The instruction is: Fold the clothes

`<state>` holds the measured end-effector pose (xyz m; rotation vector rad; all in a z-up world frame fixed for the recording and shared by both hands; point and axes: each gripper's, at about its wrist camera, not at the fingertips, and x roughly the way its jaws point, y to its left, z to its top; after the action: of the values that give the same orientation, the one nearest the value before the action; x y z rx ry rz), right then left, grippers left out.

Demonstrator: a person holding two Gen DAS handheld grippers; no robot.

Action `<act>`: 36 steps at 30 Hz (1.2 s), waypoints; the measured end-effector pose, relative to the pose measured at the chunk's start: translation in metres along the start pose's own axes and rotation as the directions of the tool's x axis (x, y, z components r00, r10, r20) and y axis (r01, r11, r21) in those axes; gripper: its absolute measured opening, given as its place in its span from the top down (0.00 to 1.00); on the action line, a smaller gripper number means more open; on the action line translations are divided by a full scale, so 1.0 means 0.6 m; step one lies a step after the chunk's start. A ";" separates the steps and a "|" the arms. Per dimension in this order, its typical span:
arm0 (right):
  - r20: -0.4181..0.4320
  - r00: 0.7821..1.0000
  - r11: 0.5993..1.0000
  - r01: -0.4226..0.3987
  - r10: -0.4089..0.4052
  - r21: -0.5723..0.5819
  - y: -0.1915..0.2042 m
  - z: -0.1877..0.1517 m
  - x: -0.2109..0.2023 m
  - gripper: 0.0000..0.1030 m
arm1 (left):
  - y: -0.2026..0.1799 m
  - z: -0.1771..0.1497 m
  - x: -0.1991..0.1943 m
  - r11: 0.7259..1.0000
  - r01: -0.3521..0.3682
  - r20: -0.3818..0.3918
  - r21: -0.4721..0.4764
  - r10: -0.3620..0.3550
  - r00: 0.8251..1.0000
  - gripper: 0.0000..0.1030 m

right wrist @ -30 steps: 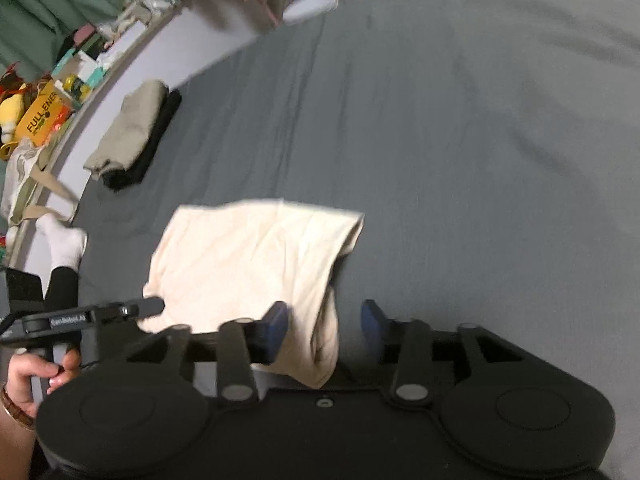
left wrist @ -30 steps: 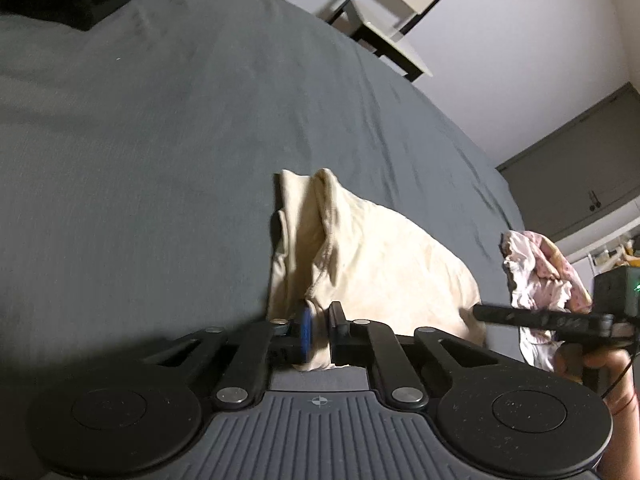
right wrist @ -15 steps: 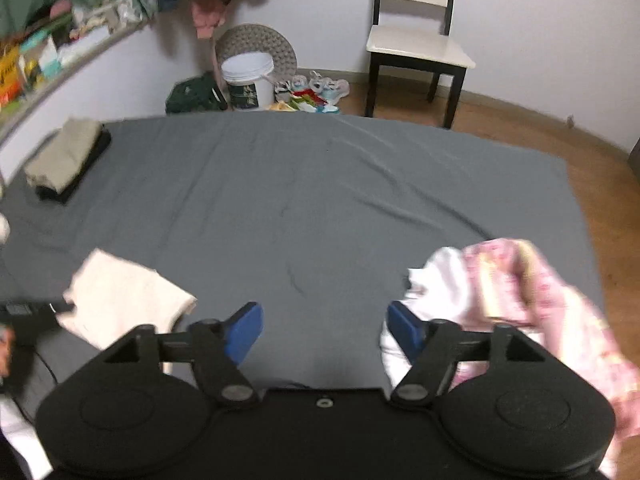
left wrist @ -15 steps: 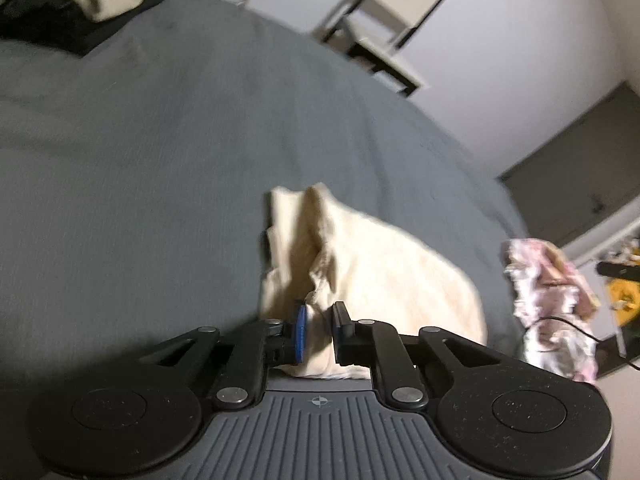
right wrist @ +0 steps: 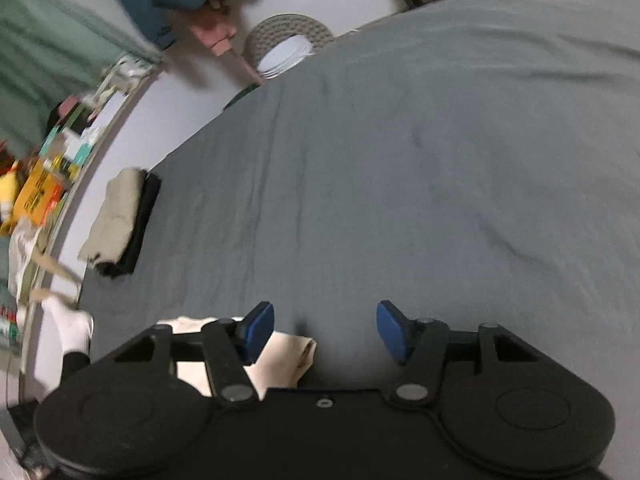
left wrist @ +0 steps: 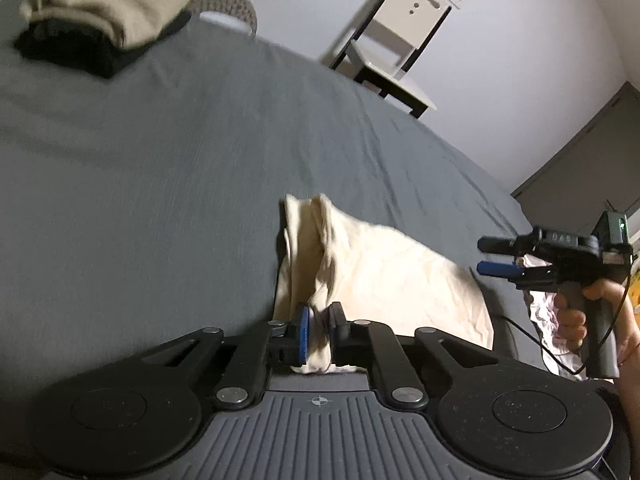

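A folded cream garment (left wrist: 372, 268) lies on the grey bed sheet (left wrist: 160, 184). My left gripper (left wrist: 319, 328) is shut on its near edge, with cloth bunched between the pads. In the right wrist view only a corner of the cream garment (right wrist: 284, 356) shows, under the left finger. My right gripper (right wrist: 325, 330) is open with nothing between its fingers, just above the sheet; the right gripper (left wrist: 500, 257) also appears in the left wrist view, held by a hand to the right of the garment. A pink-and-white garment (left wrist: 544, 312) lies crumpled behind that hand.
A stack of folded beige and black clothes (right wrist: 120, 220) sits near the bed's far left edge, also seen as the stack (left wrist: 104, 28) in the left wrist view. A white chair (left wrist: 396, 48) and a woven basket (right wrist: 288, 44) stand beyond the bed. A socked foot (right wrist: 72, 324) is at the left.
The right gripper let go of the cream garment, swung away toward the pink one, then came back open beside the cream garment. The left gripper stayed shut on the cloth.
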<state>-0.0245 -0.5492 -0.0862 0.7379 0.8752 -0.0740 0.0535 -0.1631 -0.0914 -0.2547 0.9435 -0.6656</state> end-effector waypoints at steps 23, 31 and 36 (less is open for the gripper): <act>-0.086 0.976 0.976 -0.190 0.200 0.109 -0.041 -0.014 0.039 0.95 | -0.019 0.111 0.126 1.000 -0.017 -0.060 0.005 0.017 0.998 0.97; 0.037 0.978 0.975 -0.202 0.206 -0.093 0.018 -0.005 0.016 0.95 | -0.012 0.108 0.097 0.999 -0.041 0.012 0.001 0.041 0.999 0.97; 0.053 0.997 0.990 -0.045 0.052 -0.134 0.021 -0.007 0.025 0.52 | -0.015 0.114 0.119 0.994 -0.106 -0.034 0.038 0.107 0.994 0.96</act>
<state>-0.0132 -0.5339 -0.0918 0.6291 0.8004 0.0068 0.1346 -0.2200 -0.0949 -0.1597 0.9719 -0.5901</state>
